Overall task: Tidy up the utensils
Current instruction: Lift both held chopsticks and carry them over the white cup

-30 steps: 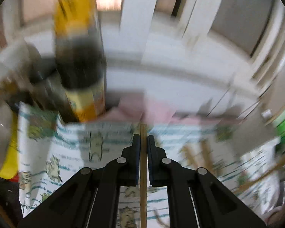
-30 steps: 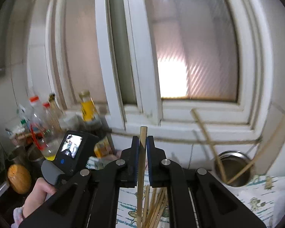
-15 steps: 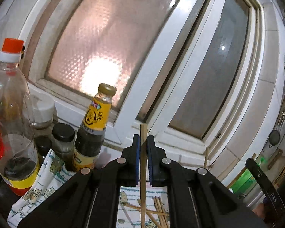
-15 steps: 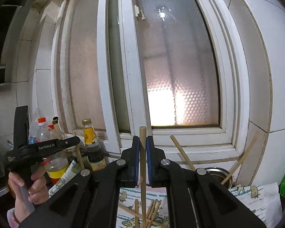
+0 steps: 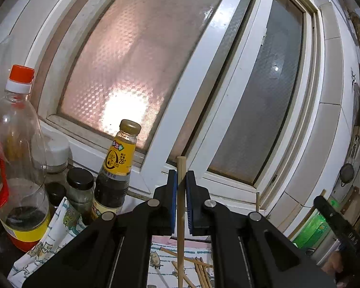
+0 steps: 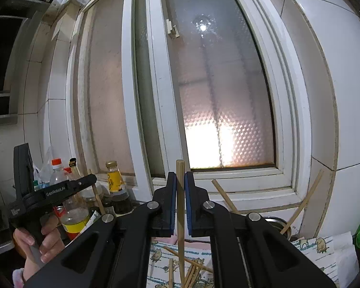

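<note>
Left wrist view shows the left gripper [image 5: 181, 187] clamped on one chopstick [image 5: 180, 216], which stands upright with its tip poking above the pads; the right gripper [image 6: 180, 187] pinches another chopstick [image 6: 180, 216] the same way. Both are lifted well above the cloth [image 6: 160, 259], where a loose pile [image 6: 192, 272] lies crossed. The cup [image 6: 274, 223] by the sill (two sticks already lean out of it) sits low on the right.

I'd worry about the thin grip: a round stick held at one narrow spot could pivot or slide through if swung fast. The leaning sticks could also block an incoming tip and knock it aside, or tip the cup. On the left, the bottles [image 5: 117, 168] stand close enough to be clipped.
</note>
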